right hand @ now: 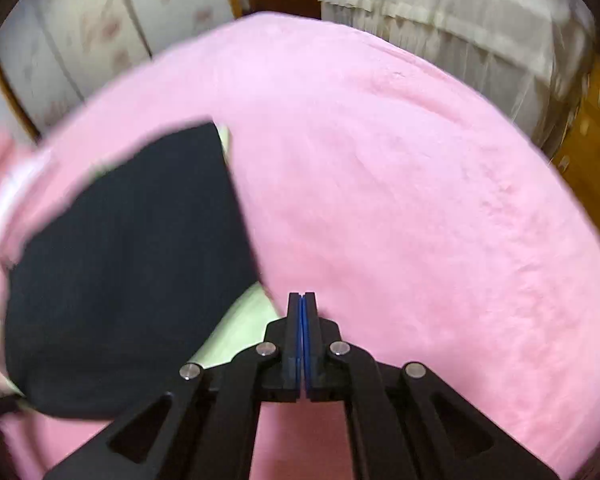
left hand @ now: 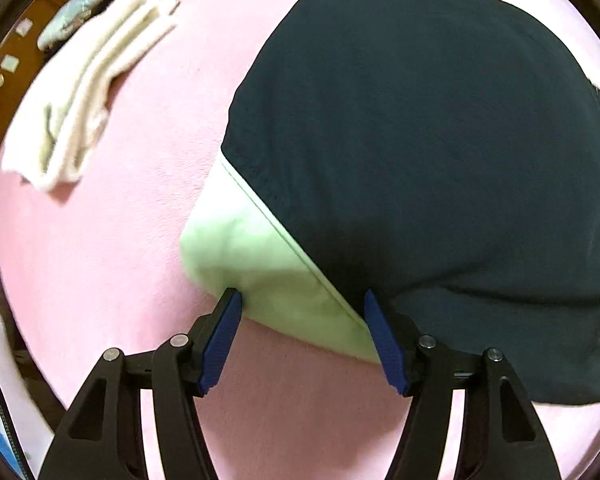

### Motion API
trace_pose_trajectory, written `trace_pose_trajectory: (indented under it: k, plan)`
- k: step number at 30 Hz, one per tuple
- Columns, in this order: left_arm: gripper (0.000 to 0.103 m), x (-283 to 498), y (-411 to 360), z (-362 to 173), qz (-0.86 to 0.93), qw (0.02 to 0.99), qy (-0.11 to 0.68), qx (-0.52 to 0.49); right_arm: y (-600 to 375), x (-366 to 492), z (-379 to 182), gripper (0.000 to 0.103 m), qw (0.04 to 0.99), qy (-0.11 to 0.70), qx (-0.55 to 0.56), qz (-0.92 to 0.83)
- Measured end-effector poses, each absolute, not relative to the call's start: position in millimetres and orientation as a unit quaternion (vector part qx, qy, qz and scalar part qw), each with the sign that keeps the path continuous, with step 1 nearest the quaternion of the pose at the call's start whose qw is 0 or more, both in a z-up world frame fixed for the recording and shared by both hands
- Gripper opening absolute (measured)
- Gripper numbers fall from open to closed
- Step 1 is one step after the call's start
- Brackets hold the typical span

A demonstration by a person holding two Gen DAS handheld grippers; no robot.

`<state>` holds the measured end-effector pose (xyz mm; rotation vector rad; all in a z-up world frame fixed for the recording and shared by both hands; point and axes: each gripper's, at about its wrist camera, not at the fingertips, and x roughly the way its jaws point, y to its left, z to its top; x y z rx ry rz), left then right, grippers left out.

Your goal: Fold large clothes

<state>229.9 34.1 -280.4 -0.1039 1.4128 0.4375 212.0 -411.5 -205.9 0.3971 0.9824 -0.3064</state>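
A dark navy garment (left hand: 420,140) with a light green part (left hand: 252,256) lies flat on a pink blanket (left hand: 100,260). My left gripper (left hand: 301,298) points steeply down at the green corner. It is open, and its blue pads (left hand: 220,344) stand on either side of the green cloth's near edge without squeezing it. In the right wrist view the same garment (right hand: 132,260) lies to the left, with some green (right hand: 244,320) showing under it. My right gripper (right hand: 302,296) is shut with nothing between its pads, over the bare pink blanket (right hand: 420,220) just right of the garment's edge.
A folded cream cloth (left hand: 88,88) lies on the blanket at the far left. Beyond it a light blue item (left hand: 70,16) lies on the wooden floor. A white frilled cover (right hand: 460,20) stands past the blanket's far edge. A blurred pink and white shape (right hand: 4,184) sits at the left.
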Motion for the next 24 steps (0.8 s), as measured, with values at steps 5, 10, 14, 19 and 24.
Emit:
trace_pose_trajectory:
  k: [5,10,14,19,24]
  plan:
    - [0.044,214,-1,-253,0.150,0.750,0.640,-0.072,-367,230,-198,0.000,0.848,0.462,0.261,0.012]
    - [0.044,232,-58,-245,-0.006,0.736,0.668,-0.105,-286,276,-230,0.000,0.780,0.525,0.280,0.195]
    - [0.044,265,-81,-246,-0.056,0.737,0.659,-0.139,-250,313,-252,0.000,0.749,0.553,0.280,0.234]
    - [0.044,316,-85,-256,-0.036,0.750,0.645,-0.145,-252,354,-267,0.000,0.741,0.546,0.318,0.229]
    - [0.034,348,-81,-269,0.065,0.773,0.620,-0.119,-230,392,-283,0.000,0.737,0.560,0.309,0.220]
